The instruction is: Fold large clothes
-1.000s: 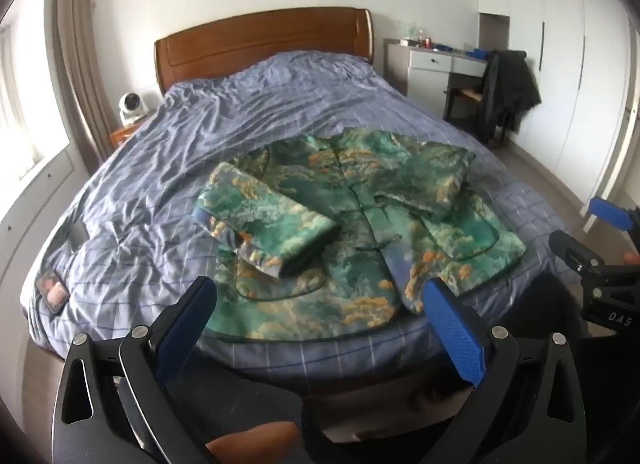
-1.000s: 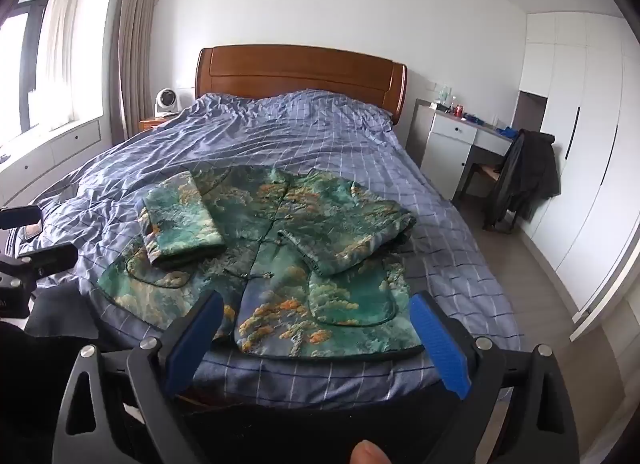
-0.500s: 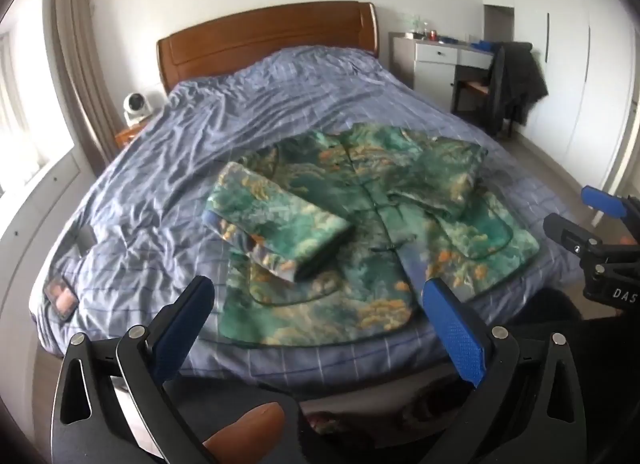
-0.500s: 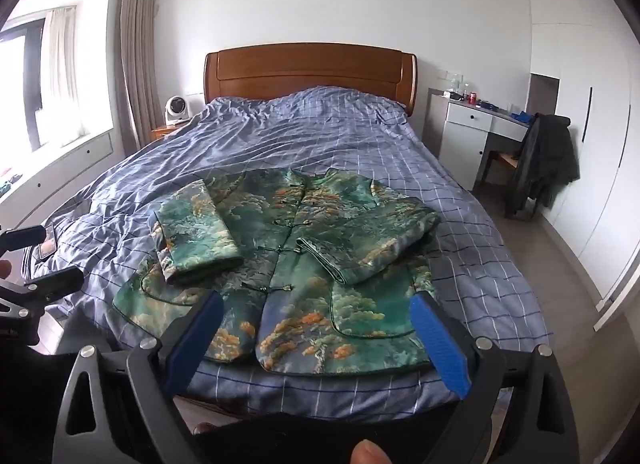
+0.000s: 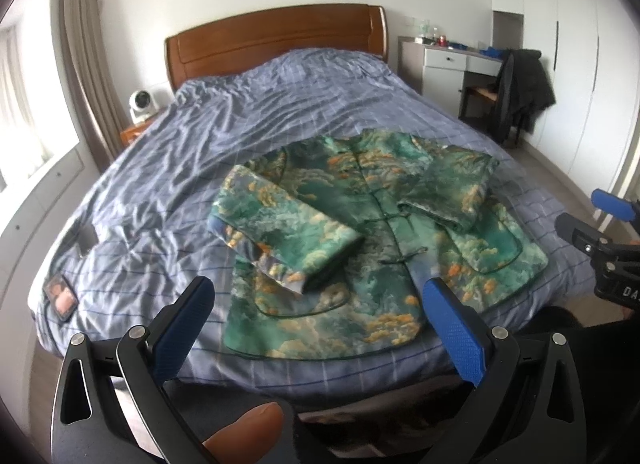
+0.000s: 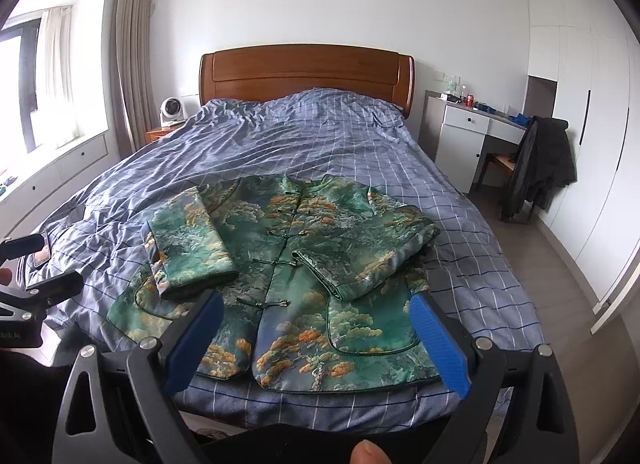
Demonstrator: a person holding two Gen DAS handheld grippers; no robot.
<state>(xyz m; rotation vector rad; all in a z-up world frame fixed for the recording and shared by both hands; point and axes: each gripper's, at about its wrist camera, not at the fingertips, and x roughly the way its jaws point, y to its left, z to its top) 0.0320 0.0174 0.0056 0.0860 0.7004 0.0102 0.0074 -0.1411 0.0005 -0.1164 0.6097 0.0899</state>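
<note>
Both fisheye views look from beyond the foot of the bed with the blue checked cover (image 5: pixel 288 103) (image 6: pixel 320 135), facing along it toward the brown wooden headboard (image 5: pixel 276 39) (image 6: pixel 306 73). Each looks out between its own gripper's blue-padded jaws, which stand wide apart at the bottom of the frame.

The left wrist view sits to the left and angles down and rightward, catching the right gripper (image 5: pixel 600 240) at its right edge. The right wrist view sits further right and more level, with the left gripper (image 6: pixel 32 276) at its left edge.

Both share the green patterned jacket (image 5: pixel 360 248) (image 6: pixel 304 276) lying near the bed's foot, the white desk (image 5: pixel 444 63) (image 6: pixel 464 131) and the small white fan (image 5: pixel 140 101) (image 6: pixel 173 108).
</note>
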